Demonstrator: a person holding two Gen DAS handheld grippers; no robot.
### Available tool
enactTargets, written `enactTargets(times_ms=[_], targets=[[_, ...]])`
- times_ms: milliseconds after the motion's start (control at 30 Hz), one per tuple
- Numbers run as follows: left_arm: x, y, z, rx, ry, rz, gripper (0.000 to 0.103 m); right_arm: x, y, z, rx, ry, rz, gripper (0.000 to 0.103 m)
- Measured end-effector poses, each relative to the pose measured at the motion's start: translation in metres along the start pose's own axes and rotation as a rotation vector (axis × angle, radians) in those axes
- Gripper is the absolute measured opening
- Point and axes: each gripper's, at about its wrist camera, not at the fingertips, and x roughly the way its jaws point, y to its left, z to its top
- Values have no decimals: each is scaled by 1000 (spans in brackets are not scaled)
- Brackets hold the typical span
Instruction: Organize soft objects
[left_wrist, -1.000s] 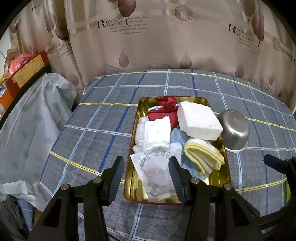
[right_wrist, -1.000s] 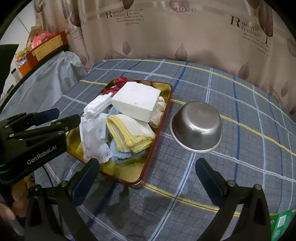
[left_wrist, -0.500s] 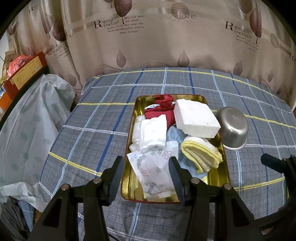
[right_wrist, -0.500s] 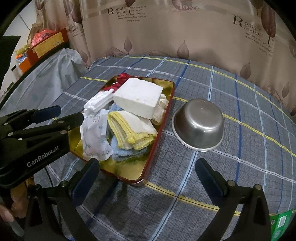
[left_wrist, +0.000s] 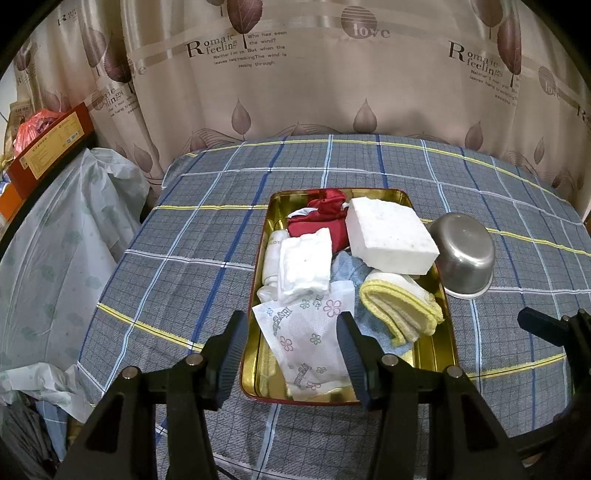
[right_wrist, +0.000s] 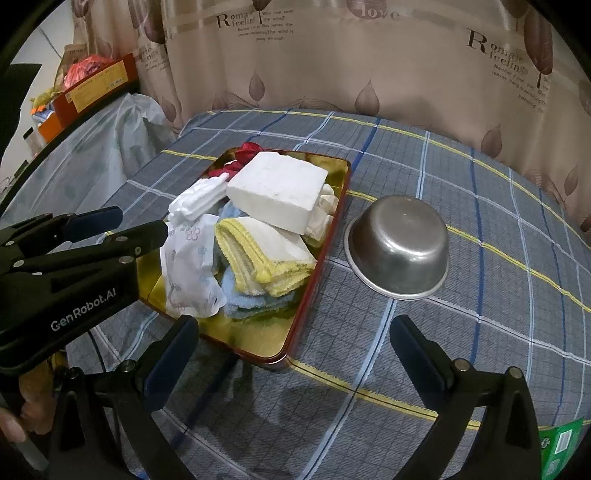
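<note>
We have the left gripper (left_wrist: 291, 339) hovering with its fingers (left_wrist: 231, 350) spread apart and empty, framing the near end of the gold tray (left_wrist: 448, 332), right over the white floral-print packet (left_wrist: 306, 339) that lies at that end. The right gripper (right_wrist: 295, 350) is spread wide too, holding nothing, poised above bare plaid cloth between the tray's near corner and the upturned steel bowl (right_wrist: 400, 247). Moving outward, the soft things are all heaped in the tray on the desk (left_wrist: 192, 258): a folded white cloth (left_wrist: 304, 262) beside a red bundle (left_wrist: 321, 218), a white foam block (left_wrist: 391, 236) riding on top, a yellow-edged towel (left_wrist: 400, 312) under its near side, and a blue cloth (left_wrist: 349, 269) buried beneath. Here is our worry: the packet looks thin and slippery, so a shallow pinch could skid off it or catch the blue cloth below as well. The foam block appears to lean on the towel, so tugging anything under it could tip it toward the bowl, which sits just beside the tray's right rim. And with the two grippers this close over the near end, we could knock one against the other.
</note>
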Motion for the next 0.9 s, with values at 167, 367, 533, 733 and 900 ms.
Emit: enactTargets(times_ms=[167, 367, 533, 733, 900], targets=[[0, -1, 0, 4, 1, -2, 51, 0, 1, 0, 1, 1, 1, 103], [1, -2, 0, 3, 0, 0, 51, 0, 1, 0, -1, 2, 3, 103], [1, -1, -1, -1, 6, -10, 51, 2, 3, -1, -10, 6, 5, 103], [1, -1, -1, -4, 4, -11, 51, 2, 3, -1, -16, 10, 8, 103], [1, -1, -1, -5, 10, -18, 51, 2, 3, -1, -17, 9, 8, 103]])
